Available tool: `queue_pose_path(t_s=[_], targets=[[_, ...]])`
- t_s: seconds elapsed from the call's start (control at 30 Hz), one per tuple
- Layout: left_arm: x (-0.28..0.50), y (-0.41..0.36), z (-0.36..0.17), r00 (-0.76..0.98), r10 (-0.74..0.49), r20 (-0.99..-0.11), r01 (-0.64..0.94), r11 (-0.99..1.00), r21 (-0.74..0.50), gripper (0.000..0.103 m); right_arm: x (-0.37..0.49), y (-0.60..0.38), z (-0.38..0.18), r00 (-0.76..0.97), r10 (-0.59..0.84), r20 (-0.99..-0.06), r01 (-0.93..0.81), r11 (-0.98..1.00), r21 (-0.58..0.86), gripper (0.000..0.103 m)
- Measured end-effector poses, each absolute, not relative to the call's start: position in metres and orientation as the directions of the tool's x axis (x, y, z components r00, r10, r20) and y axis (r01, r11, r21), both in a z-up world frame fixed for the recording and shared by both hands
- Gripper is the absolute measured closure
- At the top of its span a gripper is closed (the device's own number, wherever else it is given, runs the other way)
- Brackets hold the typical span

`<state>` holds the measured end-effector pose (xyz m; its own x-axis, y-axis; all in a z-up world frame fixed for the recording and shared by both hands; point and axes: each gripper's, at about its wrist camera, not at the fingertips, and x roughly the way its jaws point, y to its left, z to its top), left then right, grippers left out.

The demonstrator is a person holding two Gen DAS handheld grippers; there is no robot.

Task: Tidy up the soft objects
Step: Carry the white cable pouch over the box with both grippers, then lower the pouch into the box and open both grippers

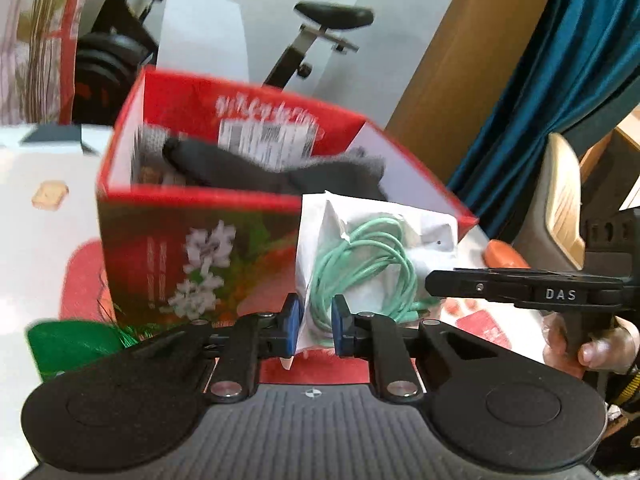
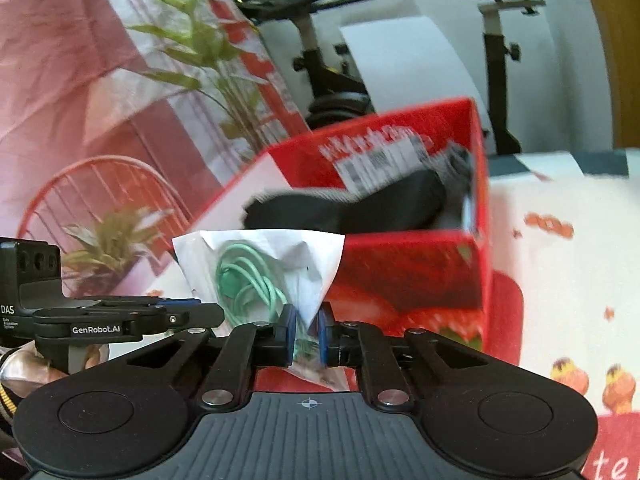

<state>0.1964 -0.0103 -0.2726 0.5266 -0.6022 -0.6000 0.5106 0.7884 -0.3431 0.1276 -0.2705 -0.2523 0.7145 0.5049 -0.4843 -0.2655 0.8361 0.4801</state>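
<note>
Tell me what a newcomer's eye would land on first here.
First, the white bag with a coiled mint-green cable inside, pinched by both the left gripper and the right gripper in the foreground. Right behind it stands the open red box with white flowers printed on its side, dark gloves lying inside.
</note>
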Motion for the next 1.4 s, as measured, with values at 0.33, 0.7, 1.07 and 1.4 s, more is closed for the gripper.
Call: queue_pose_path(t_s=[0.33, 0.7, 1.07, 1.4], targets=[[0.201, 0.003, -0.207, 0.614, -0.603, -0.509, 0.514, 0.795, -0.321, 0.085, 0.173, -0.269, -0.188, 0.722, 0.544, -0.427, -0.316, 0.808, 0.496, 0.092], [0.294, -0.013, -0.206, 0.543, -0.582, -0.606, 0.434, 0.812, -0.391, 0.085, 0.276, -0.285, -0.210, 0.634, 0.480, -0.606, -0.067, 0.816, 0.575, 0.092], [0.346, -0.049, -0.235, 0.482, -0.452, -0.750, 0.429, 0.869, -0.248, 0.084, 0.318, -0.261, -0.249, 0.563, 0.336, -0.755, 0.001, 0.913, 0.407, 0.090], [0.348, -0.056, -0.240, 0.490, -0.391, -0.779, 0.443, 0.881, -0.163, 0.078, 0.320, -0.239, -0.252, 0.537, 0.238, -0.809, -0.048, 0.966, 0.253, 0.088]])
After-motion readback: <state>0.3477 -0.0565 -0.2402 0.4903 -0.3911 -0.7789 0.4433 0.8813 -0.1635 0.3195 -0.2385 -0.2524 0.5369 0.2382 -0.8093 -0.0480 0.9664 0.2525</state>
